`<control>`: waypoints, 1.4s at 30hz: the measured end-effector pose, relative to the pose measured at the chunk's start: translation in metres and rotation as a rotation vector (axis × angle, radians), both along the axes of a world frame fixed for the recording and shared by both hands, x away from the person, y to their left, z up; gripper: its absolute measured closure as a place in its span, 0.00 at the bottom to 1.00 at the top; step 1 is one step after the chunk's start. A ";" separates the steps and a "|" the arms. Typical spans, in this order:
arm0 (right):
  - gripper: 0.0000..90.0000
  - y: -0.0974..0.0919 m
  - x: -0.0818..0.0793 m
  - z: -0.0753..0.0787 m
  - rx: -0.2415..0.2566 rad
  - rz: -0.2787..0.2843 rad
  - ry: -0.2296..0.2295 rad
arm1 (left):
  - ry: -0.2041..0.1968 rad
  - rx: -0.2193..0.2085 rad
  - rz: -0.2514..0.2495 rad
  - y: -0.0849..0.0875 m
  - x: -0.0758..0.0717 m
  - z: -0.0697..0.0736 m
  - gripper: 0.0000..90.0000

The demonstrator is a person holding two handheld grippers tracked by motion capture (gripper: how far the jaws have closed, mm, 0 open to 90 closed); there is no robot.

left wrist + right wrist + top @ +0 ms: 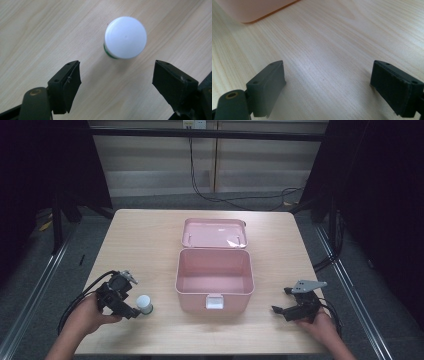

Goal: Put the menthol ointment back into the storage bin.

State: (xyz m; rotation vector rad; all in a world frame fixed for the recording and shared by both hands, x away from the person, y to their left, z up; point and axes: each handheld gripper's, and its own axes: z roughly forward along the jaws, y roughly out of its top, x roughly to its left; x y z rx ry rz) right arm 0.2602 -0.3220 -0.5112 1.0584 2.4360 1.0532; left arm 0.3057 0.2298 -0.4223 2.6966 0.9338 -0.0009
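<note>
My left gripper [134, 312] hangs over the tabletop [150, 240] with jaws apart and nothing between them, just short of a small white-capped bottle [144, 304] that stands upright, a green band possibly under the cap. Right of it sits the open pink box [215, 279]. My right gripper [280, 301] rests wide open, empty.

No readable text, label, brand, number or sign appears anywhere. The white cap of the small bottle [125, 37] is blank, and the green band beneath it is too hidden to show any lettering. The pink box [215, 277] and its lid carry no print. The white clasp on its front is unmarked.
</note>
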 end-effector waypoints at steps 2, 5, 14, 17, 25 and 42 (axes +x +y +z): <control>0.13 0.000 0.000 0.000 0.000 0.001 -0.001 | 0.009 0.013 0.000 -0.005 0.003 0.001 0.26; 0.13 0.000 0.000 0.000 0.000 0.000 -0.001 | 0.021 0.019 -0.013 -0.012 0.005 0.000 0.27; 0.13 0.000 0.000 0.000 0.000 0.000 0.000 | 0.054 0.042 -0.010 -0.025 0.014 -0.005 0.30; 0.13 0.000 0.000 0.000 0.000 0.000 0.000 | 0.060 0.054 -0.017 -0.026 0.016 -0.004 0.33; 0.13 0.000 0.000 0.000 0.000 0.000 0.000 | 0.080 0.073 -0.009 -0.032 0.020 -0.006 0.39; 0.13 0.000 0.000 0.000 0.000 0.000 0.000 | 0.091 0.114 -0.020 -0.040 0.025 -0.002 0.55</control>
